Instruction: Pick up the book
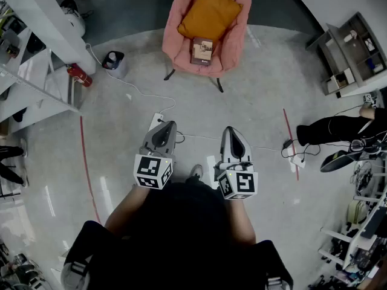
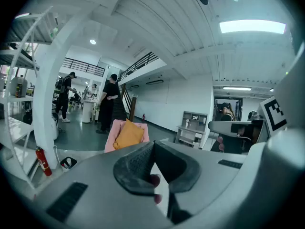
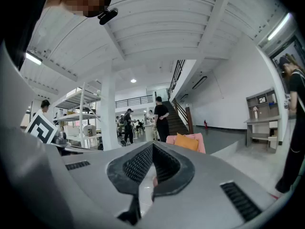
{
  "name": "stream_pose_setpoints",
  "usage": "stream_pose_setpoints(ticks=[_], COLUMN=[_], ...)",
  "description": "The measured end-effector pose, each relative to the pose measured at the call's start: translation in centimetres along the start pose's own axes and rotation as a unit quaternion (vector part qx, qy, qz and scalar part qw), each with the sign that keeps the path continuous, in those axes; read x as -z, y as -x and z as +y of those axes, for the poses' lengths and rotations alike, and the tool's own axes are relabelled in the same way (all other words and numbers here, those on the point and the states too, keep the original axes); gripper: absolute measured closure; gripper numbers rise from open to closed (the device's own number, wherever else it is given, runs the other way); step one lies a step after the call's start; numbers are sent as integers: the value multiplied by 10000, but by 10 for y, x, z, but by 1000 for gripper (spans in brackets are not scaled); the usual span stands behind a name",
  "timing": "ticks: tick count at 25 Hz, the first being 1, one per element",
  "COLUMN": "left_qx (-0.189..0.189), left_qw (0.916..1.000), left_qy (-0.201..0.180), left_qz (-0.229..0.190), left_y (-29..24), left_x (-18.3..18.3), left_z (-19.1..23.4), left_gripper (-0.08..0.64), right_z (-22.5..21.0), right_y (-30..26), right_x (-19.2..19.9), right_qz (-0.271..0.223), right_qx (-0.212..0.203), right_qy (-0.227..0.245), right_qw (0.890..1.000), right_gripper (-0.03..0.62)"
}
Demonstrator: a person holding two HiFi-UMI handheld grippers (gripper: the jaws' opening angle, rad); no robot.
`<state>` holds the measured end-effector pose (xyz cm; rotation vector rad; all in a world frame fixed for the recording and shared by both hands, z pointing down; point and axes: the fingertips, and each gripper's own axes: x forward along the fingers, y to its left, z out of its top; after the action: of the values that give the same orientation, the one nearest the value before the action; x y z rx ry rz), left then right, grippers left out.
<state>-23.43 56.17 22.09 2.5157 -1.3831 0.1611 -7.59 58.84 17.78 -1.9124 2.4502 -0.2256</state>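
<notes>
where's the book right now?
Head view, top centre: the book lies on the seat of the pink armchair, right in front of the orange cushion.

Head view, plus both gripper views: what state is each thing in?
book, closed, lying flat on the seat of the pink armchair
orange cushion, leaning against the chair's back
left gripper, jaws together, nothing held
right gripper, jaws together, nothing held

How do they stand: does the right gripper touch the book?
Apart. The head view shows bare floor between the right gripper and the book on the pink chair.
</notes>
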Motion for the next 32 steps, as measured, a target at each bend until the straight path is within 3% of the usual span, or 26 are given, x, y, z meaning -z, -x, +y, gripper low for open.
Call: stream_pose_setpoints(ticks=[16,23,32], left_qx=[-37,-157,-313], left_qw=[9999,9998,9992], left_qy=[-63,-81,-124], left_qz=[74,117,199], left_y=[-18,-31,-61], left_x=[1,5,16], left_z=[-15,-34,-76], left_gripper=[552,552,552], right_z=[-21,-49,-80], right_y=[-1,4,8], right_x=[-1,2,5], right_qz=[-28,13,31], right_qx=[-84,-135,-602], right_qy=[-79,-130,-19], right_qw=[9999,9998,9982], right_gripper=[591,591,591])
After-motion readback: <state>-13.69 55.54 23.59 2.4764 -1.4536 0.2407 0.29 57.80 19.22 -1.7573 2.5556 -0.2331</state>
